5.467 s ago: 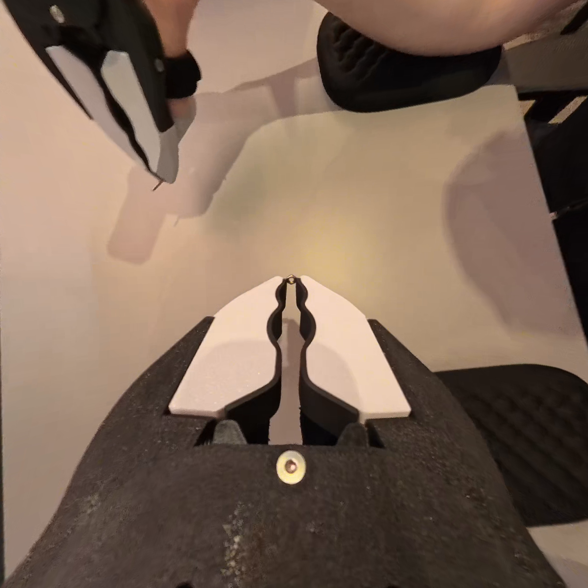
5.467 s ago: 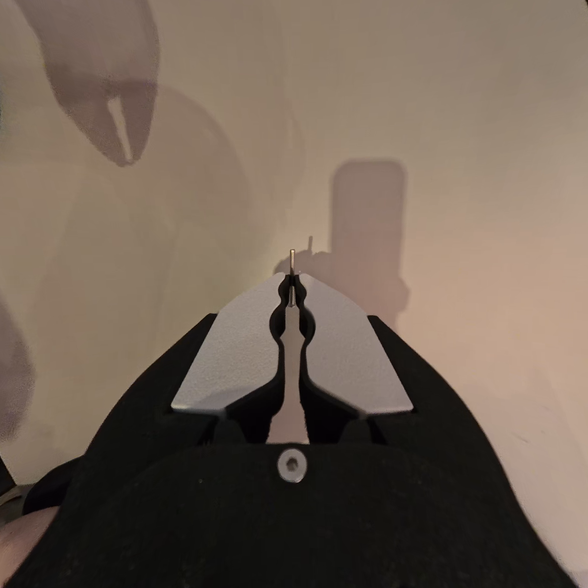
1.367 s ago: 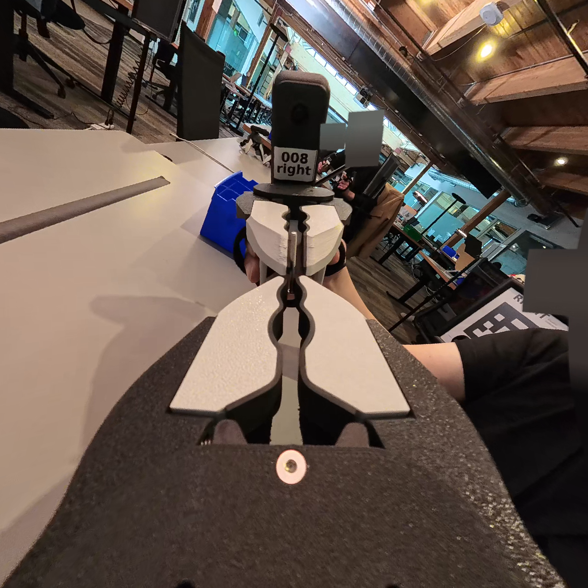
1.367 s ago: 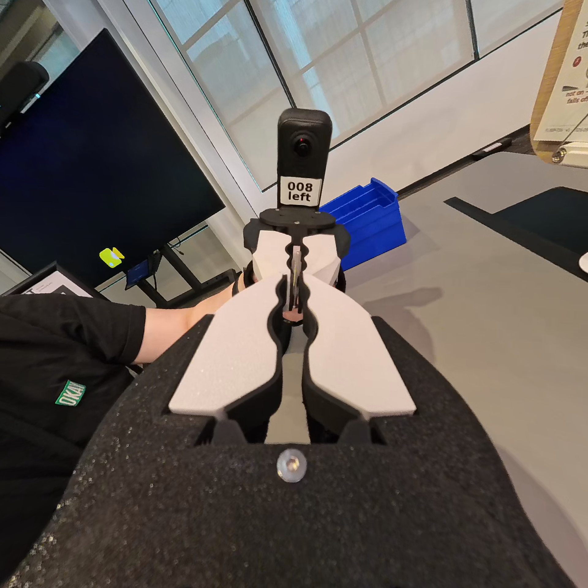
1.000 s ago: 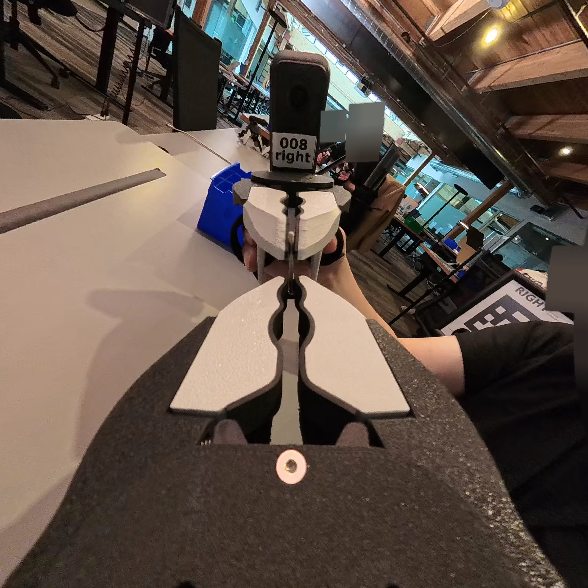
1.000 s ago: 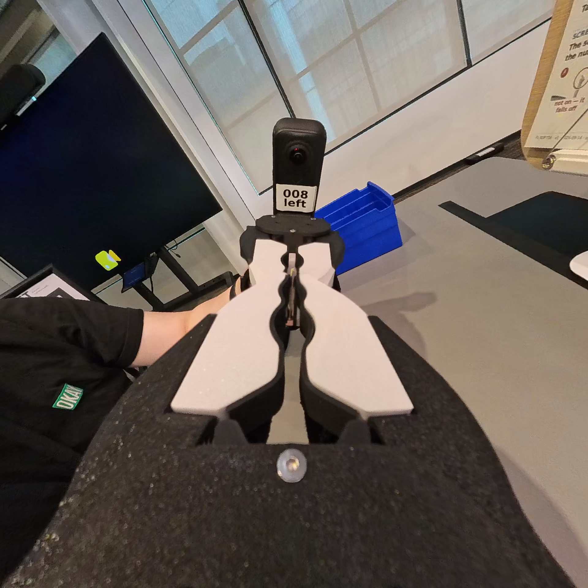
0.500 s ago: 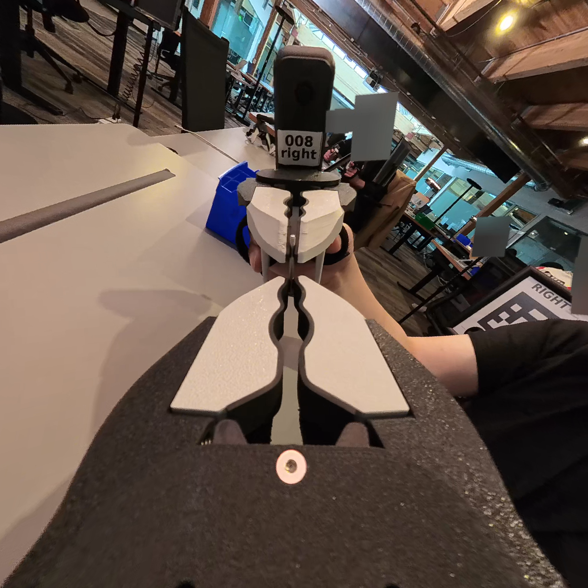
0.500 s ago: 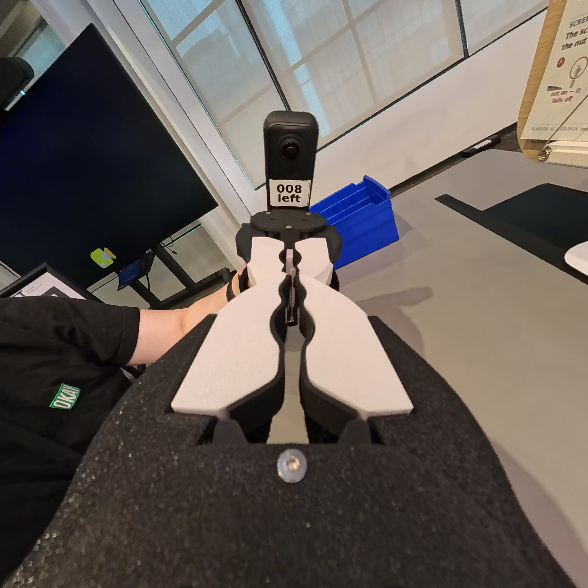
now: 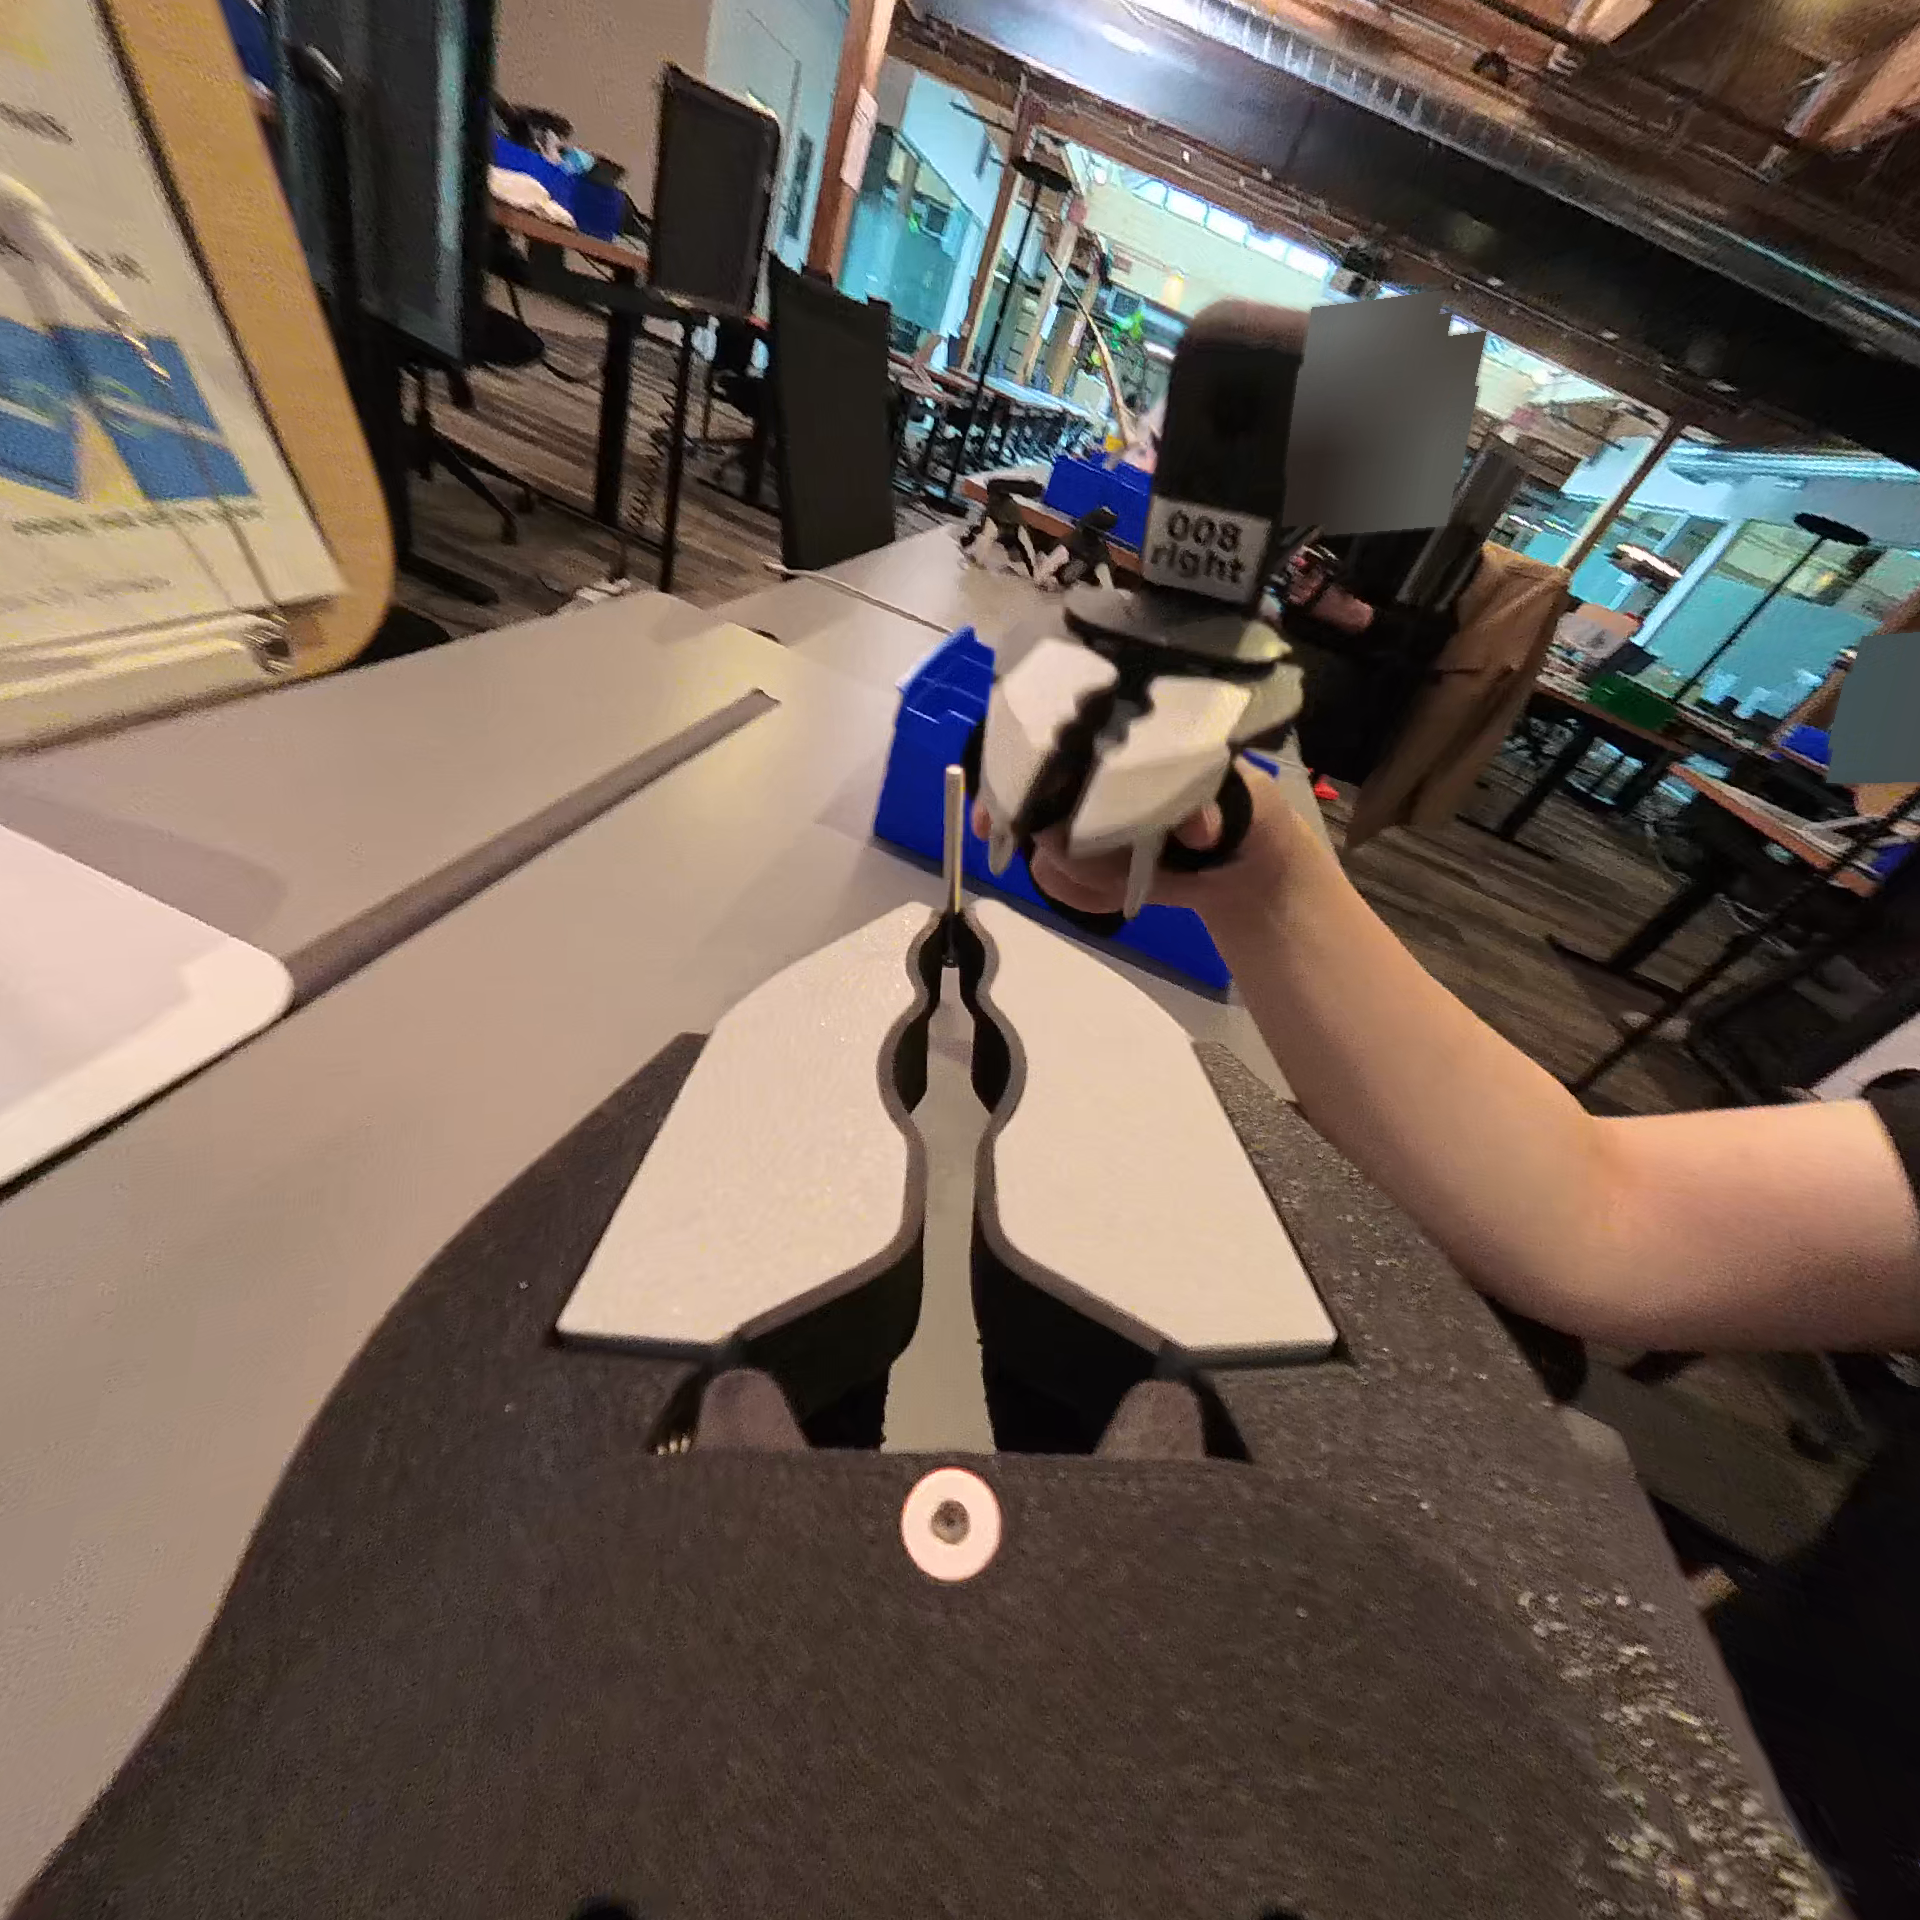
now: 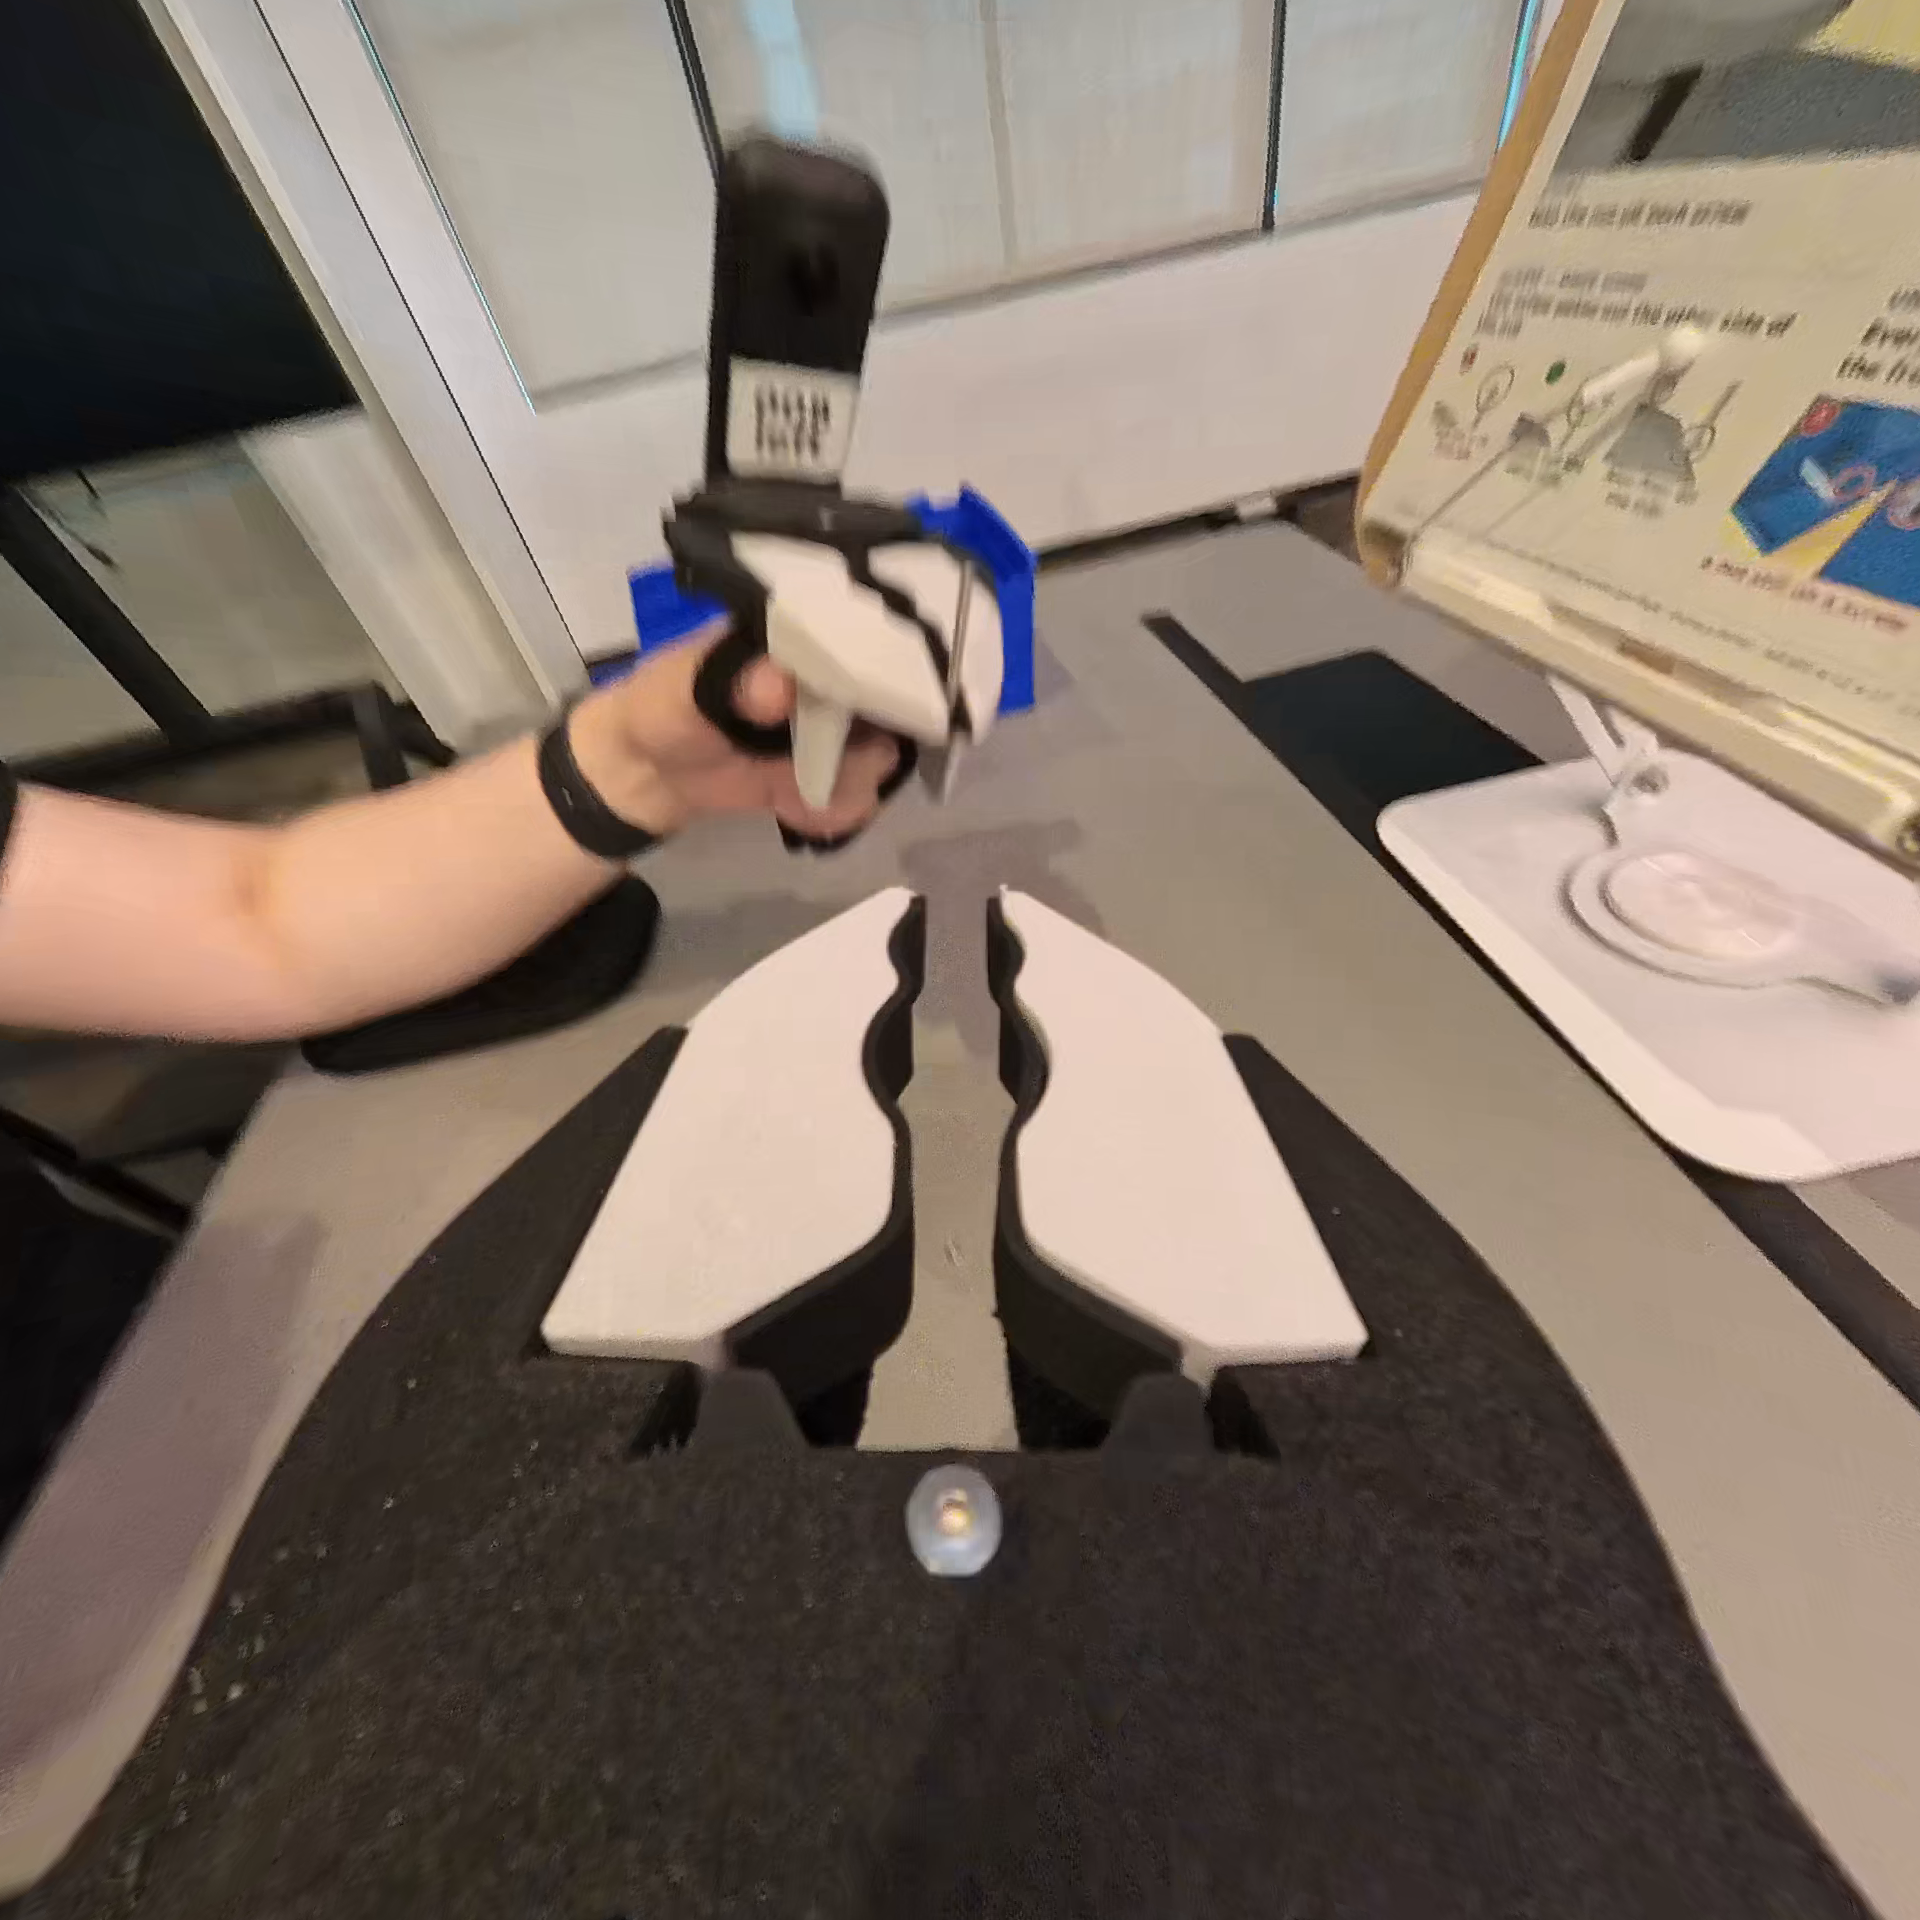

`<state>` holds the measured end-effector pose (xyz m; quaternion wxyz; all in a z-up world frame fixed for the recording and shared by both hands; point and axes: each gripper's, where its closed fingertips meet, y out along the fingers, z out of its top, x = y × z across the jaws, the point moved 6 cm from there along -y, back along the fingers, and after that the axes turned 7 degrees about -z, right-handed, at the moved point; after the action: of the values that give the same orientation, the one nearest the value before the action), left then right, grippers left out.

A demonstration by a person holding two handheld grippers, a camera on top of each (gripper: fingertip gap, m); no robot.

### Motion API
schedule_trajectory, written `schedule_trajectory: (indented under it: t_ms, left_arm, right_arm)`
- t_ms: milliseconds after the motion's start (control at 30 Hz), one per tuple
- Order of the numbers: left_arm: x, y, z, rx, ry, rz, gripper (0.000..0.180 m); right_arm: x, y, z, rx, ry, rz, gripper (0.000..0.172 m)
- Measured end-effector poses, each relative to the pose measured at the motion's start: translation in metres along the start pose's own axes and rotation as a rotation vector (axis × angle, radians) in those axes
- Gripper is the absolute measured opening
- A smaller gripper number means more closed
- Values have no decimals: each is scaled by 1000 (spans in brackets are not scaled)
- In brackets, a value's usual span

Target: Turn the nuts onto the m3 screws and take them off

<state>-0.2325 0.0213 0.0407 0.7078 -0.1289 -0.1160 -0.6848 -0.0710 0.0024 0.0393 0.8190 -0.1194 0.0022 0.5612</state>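
The left gripper (image 9: 951,920) pinches a thin metal pin (image 9: 952,847) at its tips, near the blue bin (image 9: 940,758). The right gripper (image 10: 951,914) has just let go of that pin: its fingers stand apart, holding nothing, above the grey table (image 10: 1195,852).
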Motion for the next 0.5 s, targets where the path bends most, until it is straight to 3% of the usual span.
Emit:
schedule_trajectory:
  t_ms: [133, 333, 500]
  left_arm:
    - [-6, -13, -1, 42, 45, 21, 2]
    - [-10, -36, 1, 70, 123, 87, 2]
    - [-11, -40, 1, -45, 204, 160, 2]
  right_arm:
    - [1, 7, -34, -204, -168, -7, 9]
    - [0, 30, -72, -412, -192, 53, 6]
    - [-6, 51, -103, -621, -255, 87, 6]
